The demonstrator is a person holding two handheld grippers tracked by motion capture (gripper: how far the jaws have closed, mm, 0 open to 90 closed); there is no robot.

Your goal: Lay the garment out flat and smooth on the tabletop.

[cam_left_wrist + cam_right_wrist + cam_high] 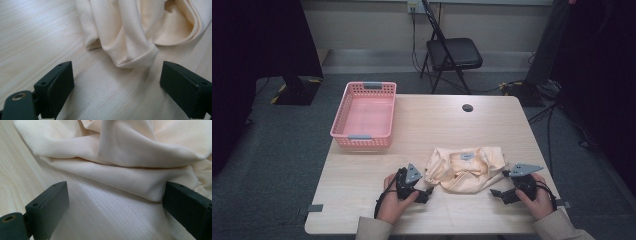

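Your two grippers flank a crumpled cream garment low in the middle of the high view.

The garment is soft, matte knit cloth, bunched in rounded folds with a hemmed edge, lying on the pale wood-grain table. Your left gripper sits just beside its lower-left edge, jaws spread wide with bare table between them; your right gripper is at its lower-right edge, jaws equally apart, holding nothing. A pink perforated plastic basket stands at upper left, well apart. A small neck label shows, its writing too small to read.
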